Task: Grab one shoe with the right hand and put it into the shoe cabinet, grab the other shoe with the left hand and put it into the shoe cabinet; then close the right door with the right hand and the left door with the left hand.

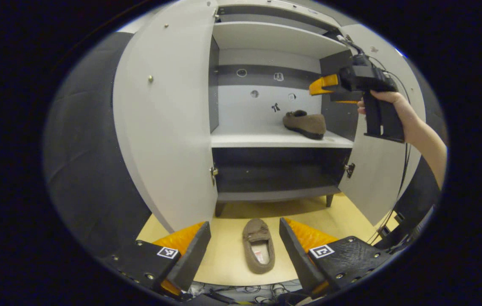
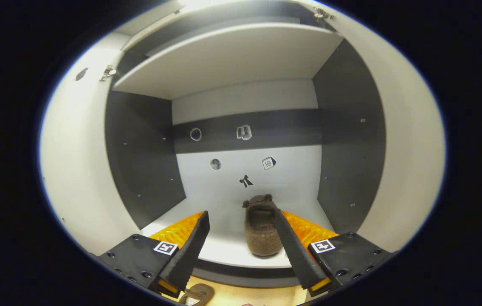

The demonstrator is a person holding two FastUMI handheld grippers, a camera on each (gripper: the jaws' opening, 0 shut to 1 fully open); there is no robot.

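One brown slipper (image 1: 304, 124) rests on the middle shelf (image 1: 266, 139) of the open shoe cabinet, near its right side. My right gripper (image 1: 323, 85), held by a hand, hovers above and in front of it, apart from it. In the right gripper view that gripper (image 2: 241, 213) stands open, with the slipper (image 2: 260, 229) lying on the shelf beyond its fingers. The other brown slipper (image 1: 258, 244) lies on the yellowish floor in front of the cabinet, toe toward it. My left gripper (image 1: 244, 225) is open above it, one finger on each side in the view.
Both cabinet doors are swung wide: the left door (image 1: 164, 119) and the right door (image 1: 376, 178). An upper shelf (image 2: 224, 55) and a dark bottom compartment (image 1: 274, 174) are bare. Cables (image 1: 398, 199) hang by the right door.
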